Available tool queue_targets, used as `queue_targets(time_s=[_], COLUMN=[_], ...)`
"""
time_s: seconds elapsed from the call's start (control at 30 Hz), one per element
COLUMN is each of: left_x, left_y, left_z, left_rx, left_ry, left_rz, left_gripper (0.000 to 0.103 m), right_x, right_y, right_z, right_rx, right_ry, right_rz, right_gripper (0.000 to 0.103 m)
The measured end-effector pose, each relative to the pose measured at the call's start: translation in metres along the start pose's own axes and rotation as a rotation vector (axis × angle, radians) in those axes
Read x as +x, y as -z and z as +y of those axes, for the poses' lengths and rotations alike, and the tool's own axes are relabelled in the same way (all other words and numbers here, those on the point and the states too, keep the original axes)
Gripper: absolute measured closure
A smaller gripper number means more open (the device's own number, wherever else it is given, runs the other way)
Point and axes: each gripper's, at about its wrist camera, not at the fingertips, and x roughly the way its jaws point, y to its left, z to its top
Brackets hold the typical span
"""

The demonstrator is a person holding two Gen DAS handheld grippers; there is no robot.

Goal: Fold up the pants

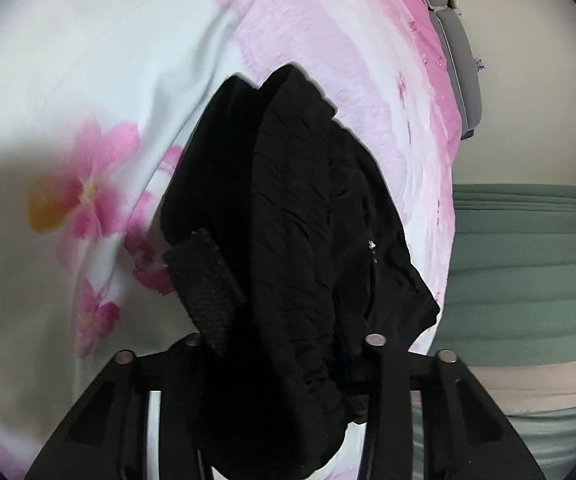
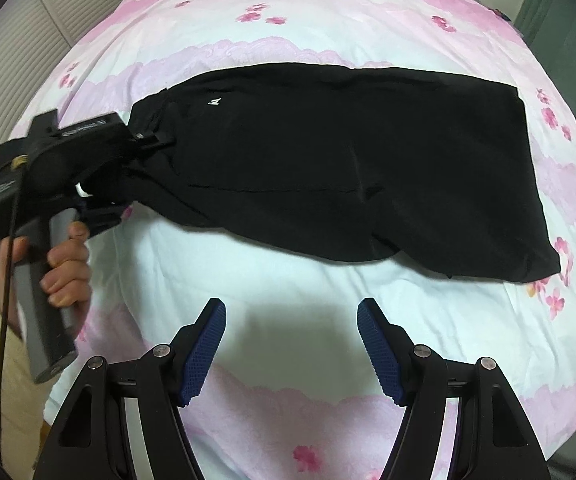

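Black pants lie across a bed with a pink and white flowered sheet, folded lengthwise, a small white logo near their left end. My left gripper is shut on the left end of the pants and lifts it slightly. In the left wrist view the black fabric hangs bunched between the fingers and hides the pads. My right gripper is open and empty, blue pads apart, hovering over bare sheet in front of the pants.
A white slatted wall or door stands left of the bed. A green surface and a grey padded headboard lie beyond the bed edge. A person's hand holds the left gripper's handle.
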Motion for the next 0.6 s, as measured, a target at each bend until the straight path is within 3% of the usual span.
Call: queue_targets(time_s=[0.13,0.23,0.3,0.43,0.47,0.6], left_x=[-0.049,-0.077,-0.076,-0.083,-0.082,-0.081], left_y=[0.007,0.002,-0.002,0.009,0.014,0.028], left_z=[-0.037,-0.039,-0.034,-0.051,-0.064,-0.116], left_rx=[0.161,0.251,0.288,0.428,0.464,0.545], left_ry=[-0.066,-0.224,-0.313,-0.422,-0.476,-0.551], left_rz=[-0.112,-0.197,-0.172,-0.149,-0.151,-0.184], left_gripper=[0.075,0.075,0.075,0.075,0.075,0.075], right_x=[-0.006,-0.014,-0.017,-0.02,-0.021,-0.032], right_y=[0.0,0.0,0.0,0.004,0.004,0.005], right_z=[-0.003,-0.005,-0.008,-0.013,-0.014,-0.02], right_rx=[0.008,0.012,0.015,0.031,0.034,0.034], right_ry=[0.004,-0.005,-0.008,-0.017,-0.021,-0.034], right_rz=[-0.015,-0.033,-0.041,-0.048,-0.051,-0.074], right_gripper=[0.035,0.035,0.035,0.035,0.035,0.035])
